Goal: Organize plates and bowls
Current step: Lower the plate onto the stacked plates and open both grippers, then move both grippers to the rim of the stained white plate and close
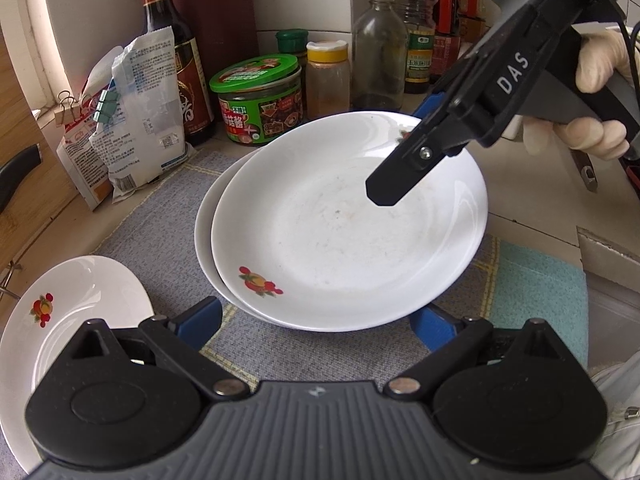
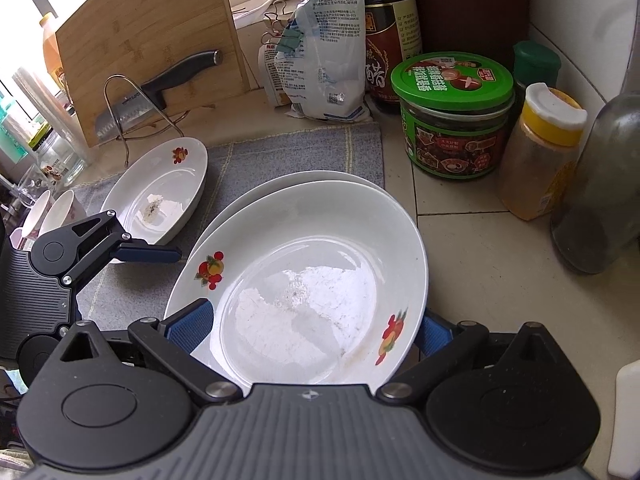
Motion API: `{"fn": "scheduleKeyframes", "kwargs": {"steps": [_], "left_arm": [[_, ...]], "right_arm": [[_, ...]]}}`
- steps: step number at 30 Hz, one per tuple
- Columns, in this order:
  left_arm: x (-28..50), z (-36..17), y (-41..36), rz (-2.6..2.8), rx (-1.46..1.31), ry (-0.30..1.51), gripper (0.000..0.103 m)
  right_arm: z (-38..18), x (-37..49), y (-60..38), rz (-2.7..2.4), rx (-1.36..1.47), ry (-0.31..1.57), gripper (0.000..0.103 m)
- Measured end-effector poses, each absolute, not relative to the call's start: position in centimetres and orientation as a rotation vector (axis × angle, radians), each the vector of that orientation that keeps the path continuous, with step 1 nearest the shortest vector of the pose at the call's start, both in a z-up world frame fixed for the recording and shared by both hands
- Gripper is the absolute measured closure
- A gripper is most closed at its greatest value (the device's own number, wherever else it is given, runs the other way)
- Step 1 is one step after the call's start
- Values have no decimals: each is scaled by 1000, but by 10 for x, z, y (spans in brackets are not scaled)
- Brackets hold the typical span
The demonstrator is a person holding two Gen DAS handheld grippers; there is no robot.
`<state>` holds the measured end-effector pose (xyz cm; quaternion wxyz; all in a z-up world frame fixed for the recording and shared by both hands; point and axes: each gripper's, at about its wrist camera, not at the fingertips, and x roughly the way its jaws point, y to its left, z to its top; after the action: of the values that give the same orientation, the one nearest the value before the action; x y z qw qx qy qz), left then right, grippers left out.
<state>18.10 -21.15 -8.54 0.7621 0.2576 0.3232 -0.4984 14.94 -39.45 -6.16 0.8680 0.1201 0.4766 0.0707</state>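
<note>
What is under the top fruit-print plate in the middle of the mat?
A second white plate sits beneath the top plate, its rim showing along one side. The blue-grey mat lies below. The lower plate's inside is covered.

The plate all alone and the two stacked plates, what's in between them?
In the right wrist view, only bare grey mat lies between the lone plate and the stacked plates.

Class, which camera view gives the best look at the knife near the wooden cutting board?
The right wrist view: the knife shows whole there, black handle and steel blade, propped in a wire rack against the cutting board. The left wrist view catches only a black handle end at its left edge.
</note>
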Motion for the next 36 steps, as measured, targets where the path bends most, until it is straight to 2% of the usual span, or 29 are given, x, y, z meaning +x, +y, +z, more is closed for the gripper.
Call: {"fn": "scheduleKeyframes", "kwargs": {"steps": [19,36], "left_arm": [[171,-77,-200,-1019,530,687,3],[149,-53,-138,-817,408,655,3]], "right_arm": [[-60,139,-384,103,156,1034,0],[-41,114,-341,110,100,871,0]]}}
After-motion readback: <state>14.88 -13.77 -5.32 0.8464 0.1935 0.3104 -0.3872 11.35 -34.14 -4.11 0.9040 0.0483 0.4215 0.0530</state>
